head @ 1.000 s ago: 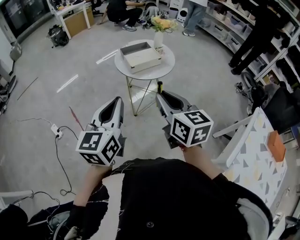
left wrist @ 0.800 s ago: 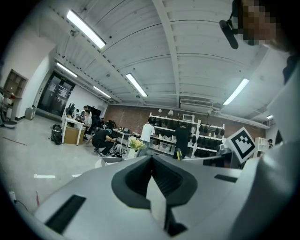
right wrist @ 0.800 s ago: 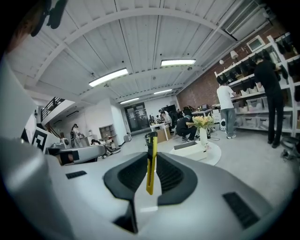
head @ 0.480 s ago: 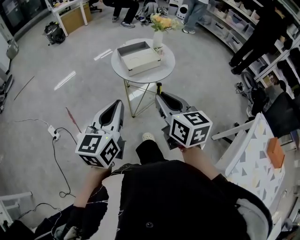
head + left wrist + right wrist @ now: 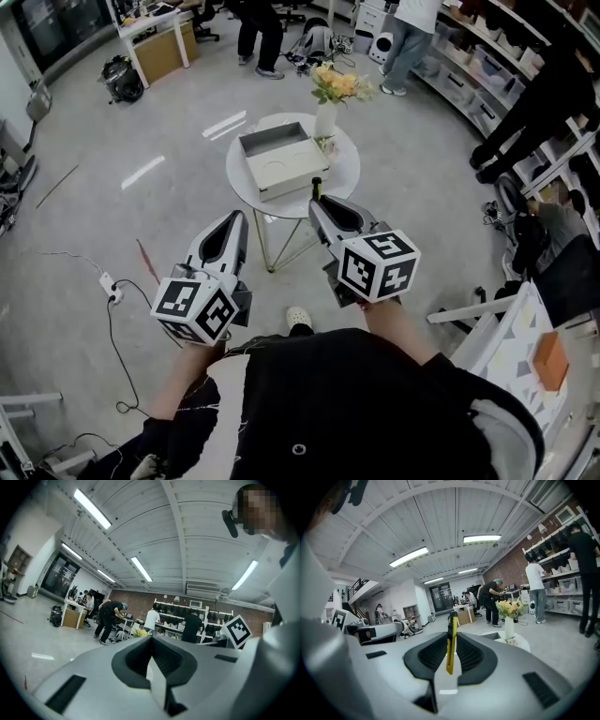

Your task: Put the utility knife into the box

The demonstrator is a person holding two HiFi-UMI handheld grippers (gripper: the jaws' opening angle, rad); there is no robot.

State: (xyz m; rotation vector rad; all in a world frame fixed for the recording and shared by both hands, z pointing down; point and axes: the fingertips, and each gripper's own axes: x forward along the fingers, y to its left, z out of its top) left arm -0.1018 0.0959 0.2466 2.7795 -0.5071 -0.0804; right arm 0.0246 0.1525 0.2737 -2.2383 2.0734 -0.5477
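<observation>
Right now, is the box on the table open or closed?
Open. The box on the round table shows its inside walls and floor; no lid covers it.

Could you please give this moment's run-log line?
right gripper: shut on yellow utility knife | left gripper: shut, empty | open white box: on round white table

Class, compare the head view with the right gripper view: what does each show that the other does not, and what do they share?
Head view only: the right gripper's black-and-white marker cube and the person's black top. Right gripper view only: long ceiling strip lights and the jaws closed on the yellow utility knife. Both: the white vase of yellow flowers on the round white table.
</observation>
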